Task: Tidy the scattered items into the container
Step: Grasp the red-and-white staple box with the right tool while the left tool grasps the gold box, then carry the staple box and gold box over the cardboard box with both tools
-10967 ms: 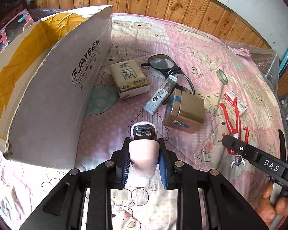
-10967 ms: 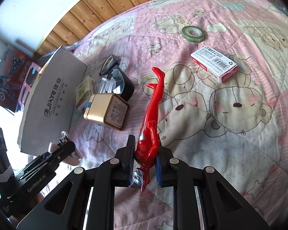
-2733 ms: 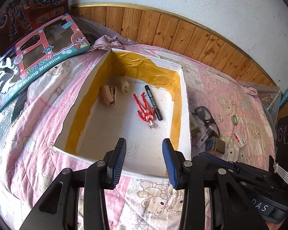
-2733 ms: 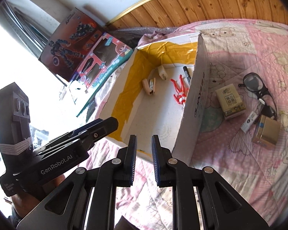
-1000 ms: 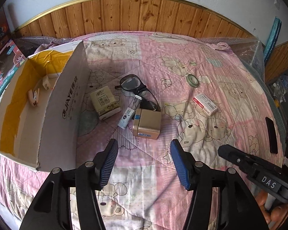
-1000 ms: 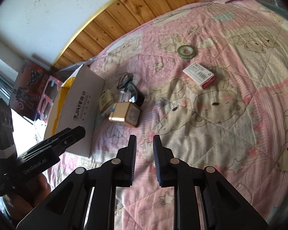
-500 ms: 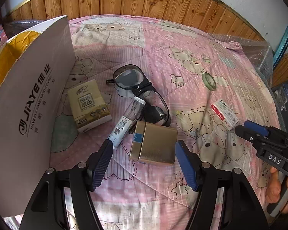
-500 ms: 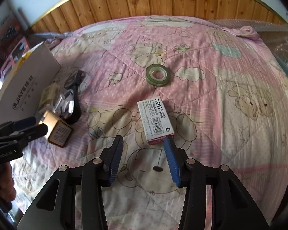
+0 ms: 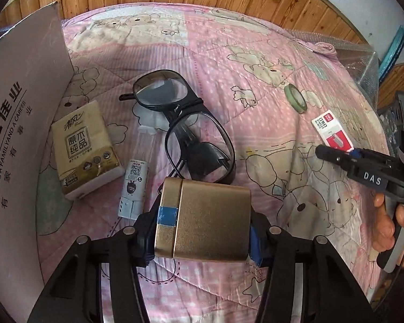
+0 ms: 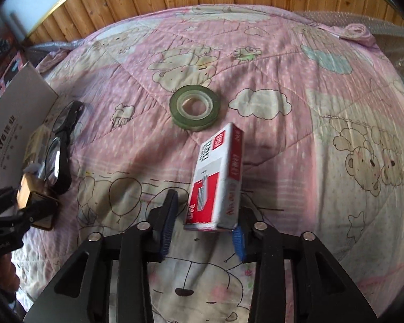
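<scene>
Gold box [image 9: 204,222], on the quilt [image 9: 256,62] beside the carton [image 9: 21,123], now sits between the left gripper [image 9: 202,238] pads, staple box [image 10: 215,180] tilted inside the still-gapped right gripper [image 10: 204,231], both having closed in from above; glasses [image 9: 185,126], tape roll [image 10: 194,111] remain.

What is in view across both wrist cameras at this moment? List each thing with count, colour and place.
cardboard box: 1, white-grey with printed lettering, far left on the quilt
tissue pack: 1, beige-gold, beside the box wall
small tube: 1, white label, between tissue pack and gold box
glasses: 1, black frame, behind the gold box
gold box: 1, gold with blue tape, between the left gripper's fingers
tape roll: 1, green, mid quilt
staples box: 1, red and white, tilted between the right gripper's fingers
quilt: 1, pink, bear print
left gripper: black, blue pads
right gripper: black, blue pads
hand: 1, holding the right gripper's handle
</scene>
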